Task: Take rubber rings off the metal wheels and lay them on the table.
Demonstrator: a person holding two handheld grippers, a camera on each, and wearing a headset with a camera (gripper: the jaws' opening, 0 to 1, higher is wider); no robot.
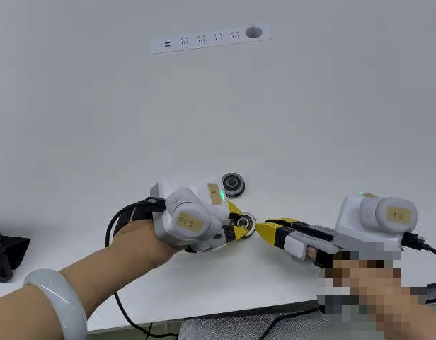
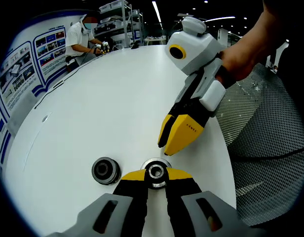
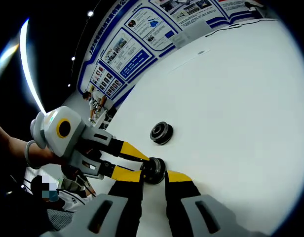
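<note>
At the worktop's (image 1: 310, 127) near edge our left claw (image 2: 157, 177) pinches 1 metal wheel (image 3: 153, 170); the right claw (image 1: 264, 228), jaws slightly parted, hovers just beside; we should nip the rubber ring's rim and peel outward.

The table (image 1: 310, 106) lies bare from its middle up to the power strip (image 1: 209, 38) by the far edge. At the front edge room is tight: a loose wheel (image 1: 233, 184) sits just behind the left gripper (image 1: 239, 227), and the right gripper (image 1: 266, 229) points in just right of the clamped wheel (image 1: 246, 224).
</note>
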